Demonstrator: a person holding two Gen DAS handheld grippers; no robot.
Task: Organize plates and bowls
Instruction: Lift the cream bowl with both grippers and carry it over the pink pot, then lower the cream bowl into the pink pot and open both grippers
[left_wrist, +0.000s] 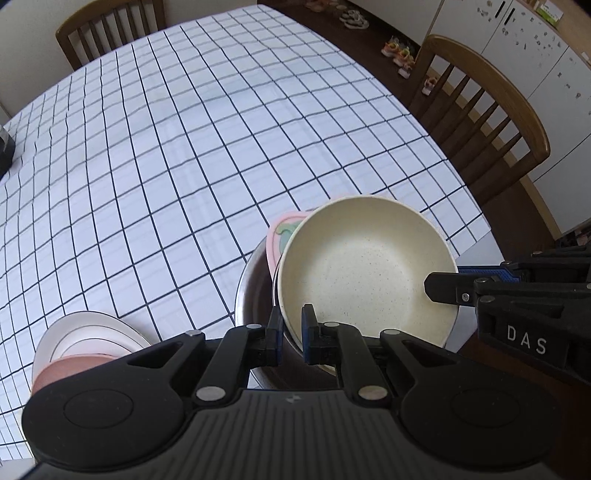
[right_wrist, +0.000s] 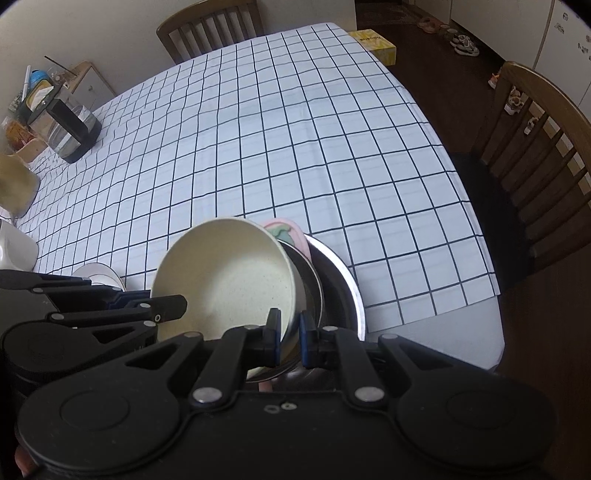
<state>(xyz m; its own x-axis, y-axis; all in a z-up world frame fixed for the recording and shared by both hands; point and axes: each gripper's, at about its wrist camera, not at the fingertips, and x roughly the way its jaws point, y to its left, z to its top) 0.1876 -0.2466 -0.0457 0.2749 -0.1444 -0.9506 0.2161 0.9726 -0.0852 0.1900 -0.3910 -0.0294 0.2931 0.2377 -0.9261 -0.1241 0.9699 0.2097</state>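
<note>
Both the left gripper (left_wrist: 292, 334) and right gripper (right_wrist: 289, 338) are pinching the cream bowl's (left_wrist: 365, 262) rim tight, and only the right view is showing a kettle (right_wrist: 72, 131).

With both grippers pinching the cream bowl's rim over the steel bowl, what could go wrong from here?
1. The cream bowl is tilted and held only at its rim by the left gripper and right gripper; it could slip.
2. The pink plate leaning inside the steel bowl might get knocked.
</note>
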